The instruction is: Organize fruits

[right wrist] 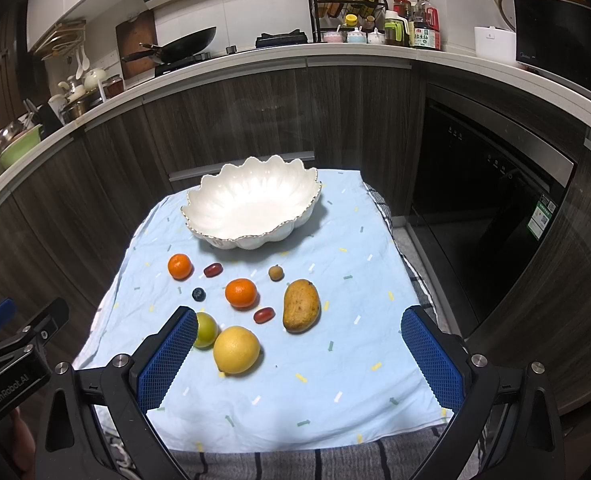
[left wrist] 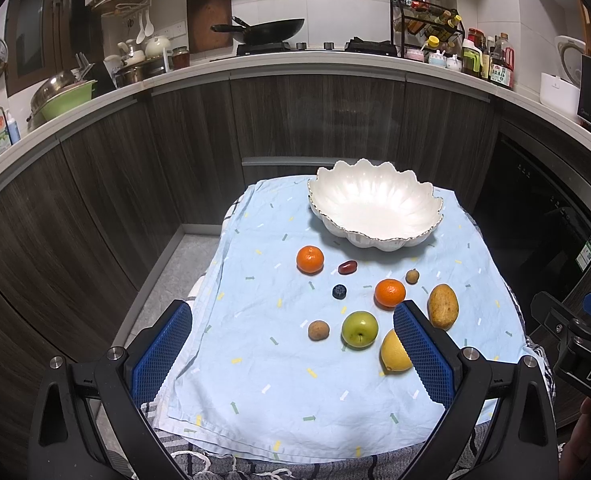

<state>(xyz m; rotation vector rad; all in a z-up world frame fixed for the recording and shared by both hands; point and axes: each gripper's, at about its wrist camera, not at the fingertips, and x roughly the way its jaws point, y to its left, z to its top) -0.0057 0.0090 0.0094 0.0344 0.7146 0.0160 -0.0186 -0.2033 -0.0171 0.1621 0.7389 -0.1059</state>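
Note:
A white scalloped bowl [left wrist: 375, 204] [right wrist: 251, 200] sits empty at the far end of a light blue cloth [left wrist: 255, 380] [right wrist: 335, 360]. In front of it lie two tangerines [left wrist: 310, 259] [left wrist: 390, 293], a green apple [left wrist: 359, 329], a yellow lemon [right wrist: 236, 349], a mango [right wrist: 301, 310], a blueberry [left wrist: 339, 291], red dates [left wrist: 347, 267] [right wrist: 264, 315] and small brown fruits [left wrist: 318, 330] [right wrist: 276, 272]. My left gripper [left wrist: 291, 312] hangs open above the near cloth, holding nothing. My right gripper [right wrist: 299, 312] is open too, above the lemon and mango.
The cloth covers a small table [right wrist: 295, 464] with a striped towel beneath. A curved kitchen counter [left wrist: 295, 62] with a wok [left wrist: 267, 28], bottles [left wrist: 491, 60] and dishes runs behind. Dark cabinets and an oven [right wrist: 487, 200] flank the table. A hand [left wrist: 583, 440] shows at the right edge.

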